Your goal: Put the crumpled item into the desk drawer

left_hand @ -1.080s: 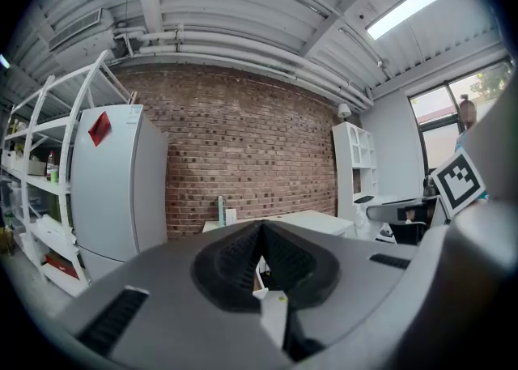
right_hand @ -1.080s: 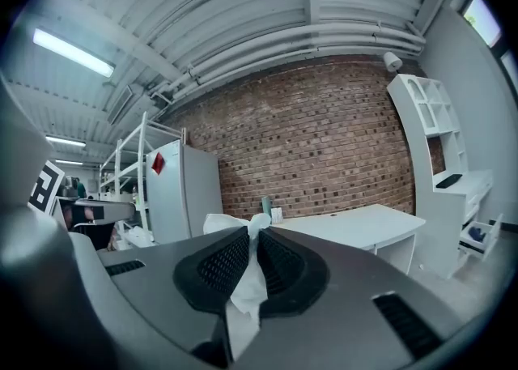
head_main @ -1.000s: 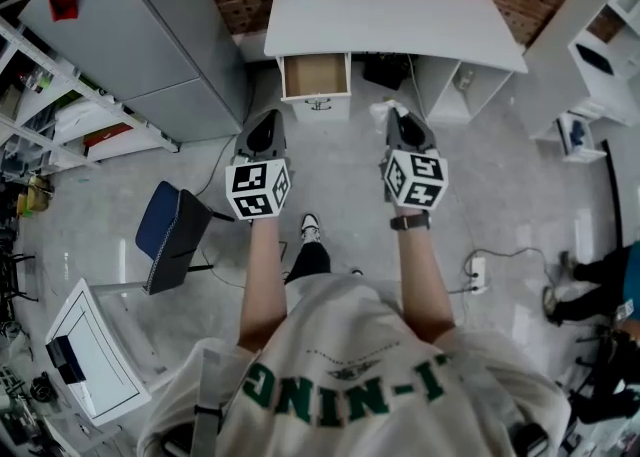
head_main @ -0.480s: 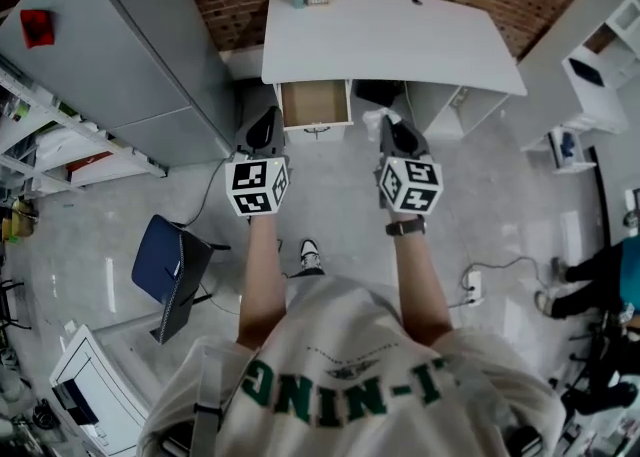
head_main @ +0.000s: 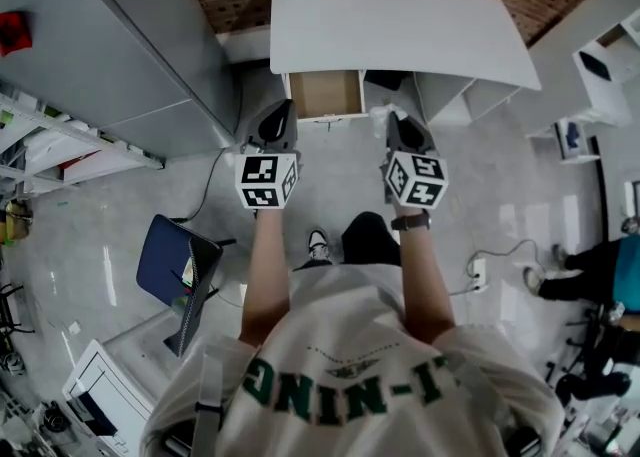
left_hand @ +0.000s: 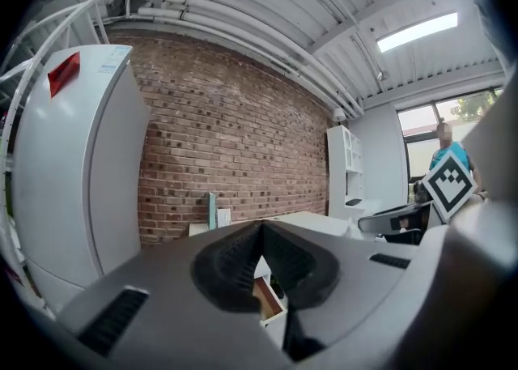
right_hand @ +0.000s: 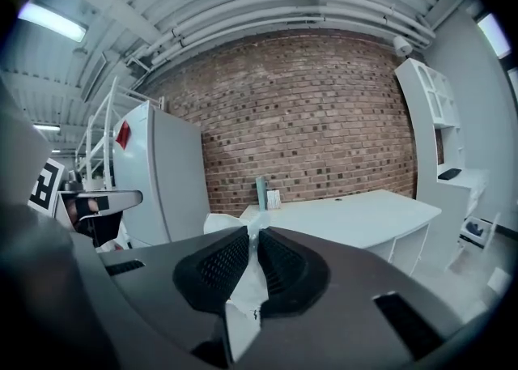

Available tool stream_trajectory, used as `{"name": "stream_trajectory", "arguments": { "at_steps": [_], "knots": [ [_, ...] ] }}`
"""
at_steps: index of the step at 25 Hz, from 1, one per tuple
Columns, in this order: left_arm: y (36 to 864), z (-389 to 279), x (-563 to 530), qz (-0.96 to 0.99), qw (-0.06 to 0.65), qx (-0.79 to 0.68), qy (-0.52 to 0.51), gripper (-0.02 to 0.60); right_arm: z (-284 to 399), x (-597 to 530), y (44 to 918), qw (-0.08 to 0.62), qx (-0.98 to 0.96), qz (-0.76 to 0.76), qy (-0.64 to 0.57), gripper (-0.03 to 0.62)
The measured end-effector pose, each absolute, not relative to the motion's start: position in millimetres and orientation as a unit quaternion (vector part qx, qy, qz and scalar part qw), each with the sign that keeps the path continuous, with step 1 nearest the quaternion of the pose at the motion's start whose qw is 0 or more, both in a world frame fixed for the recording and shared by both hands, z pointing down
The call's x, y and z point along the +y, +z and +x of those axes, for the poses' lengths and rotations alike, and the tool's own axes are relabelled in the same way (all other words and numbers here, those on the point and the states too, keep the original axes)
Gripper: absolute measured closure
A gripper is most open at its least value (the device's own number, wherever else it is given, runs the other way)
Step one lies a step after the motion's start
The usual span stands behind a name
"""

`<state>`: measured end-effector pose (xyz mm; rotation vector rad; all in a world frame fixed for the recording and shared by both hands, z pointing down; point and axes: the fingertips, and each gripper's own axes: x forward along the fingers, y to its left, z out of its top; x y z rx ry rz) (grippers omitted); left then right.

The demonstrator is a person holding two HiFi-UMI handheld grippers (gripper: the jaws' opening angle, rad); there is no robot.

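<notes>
A white desk (head_main: 400, 25) stands against the brick wall, and its wooden drawer (head_main: 325, 92) hangs open at the left end. My right gripper (head_main: 398, 117) is shut on a crumpled white item (head_main: 384, 115), just right of the drawer's front and short of it. In the right gripper view the crumpled item (right_hand: 241, 283) is pinched between the pads of the right gripper (right_hand: 252, 235) and sticks out past the tips. My left gripper (head_main: 280, 110) hovers just left of the drawer. Its jaws (left_hand: 261, 229) meet at the tips with nothing held, and the drawer (left_hand: 265, 297) shows through the gap.
A tall grey cabinet (head_main: 130, 35) stands left of the desk. A blue chair (head_main: 165, 260) is at my left, a white shelf unit (head_main: 600, 65) at the far right. A power strip (head_main: 478, 273) lies on the floor. A person (head_main: 590, 275) is at the right edge.
Both grippers have moved forward toward the desk, so the open drawer now sits just ahead between them. The right gripper still holds the crumpled item.
</notes>
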<state>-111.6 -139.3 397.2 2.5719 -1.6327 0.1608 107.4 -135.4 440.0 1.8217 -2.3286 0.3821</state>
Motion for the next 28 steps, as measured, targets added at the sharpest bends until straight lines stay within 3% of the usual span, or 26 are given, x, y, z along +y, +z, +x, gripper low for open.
{"name": "stream_trajectory", "arguments": {
  "at_steps": [18,28],
  "knots": [
    [500,-101,-235,0.814,0.157,-0.555,0.066,0.581,70,-245,548,0.152,-0.803,0.535,0.215,0.566],
    [541,-105,-282,0.809,0.165,-0.557,0.085,0.581,57,-300,615,0.165,-0.791,0.517,0.281,0.566]
  ]
}}
